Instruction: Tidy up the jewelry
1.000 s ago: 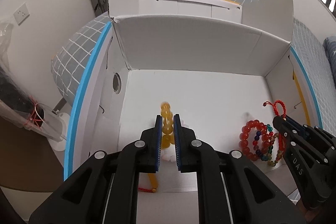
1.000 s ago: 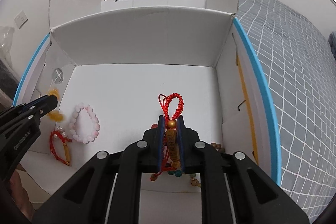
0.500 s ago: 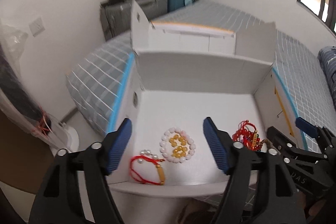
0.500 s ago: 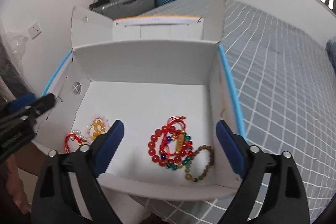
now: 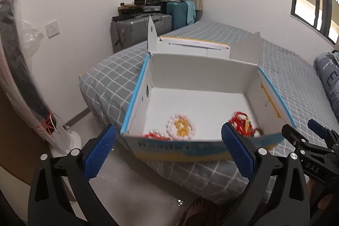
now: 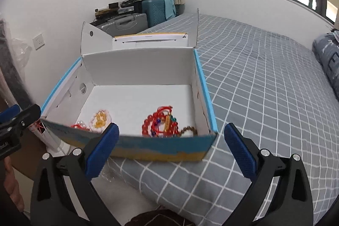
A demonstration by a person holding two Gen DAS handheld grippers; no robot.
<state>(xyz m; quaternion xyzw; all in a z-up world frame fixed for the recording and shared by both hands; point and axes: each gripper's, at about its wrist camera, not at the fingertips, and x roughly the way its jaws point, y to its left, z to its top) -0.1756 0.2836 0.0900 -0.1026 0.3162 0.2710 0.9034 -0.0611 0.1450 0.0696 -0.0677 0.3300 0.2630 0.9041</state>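
Jewelry all inside box (image 6: 165,147) on bed (image 6: 264,86), none held. Left gripper (image 5: 169,151) wide open, nothing between jaws, just been opening; clear of box's near wall. Right gripper (image 6: 171,149) likewise spread, empty, just been opening. Near wall hides part of pieces. Left side: red cord (image 5: 155,135), white bead ring (image 5: 181,127) around amber beads (image 5: 182,128). Right side: red beads (image 6: 161,123) tangled together, brown beads (image 6: 188,129) beside. Judgement: placing done; for next reach, come in over near wall, keep piles apart, avoid snagging cords.
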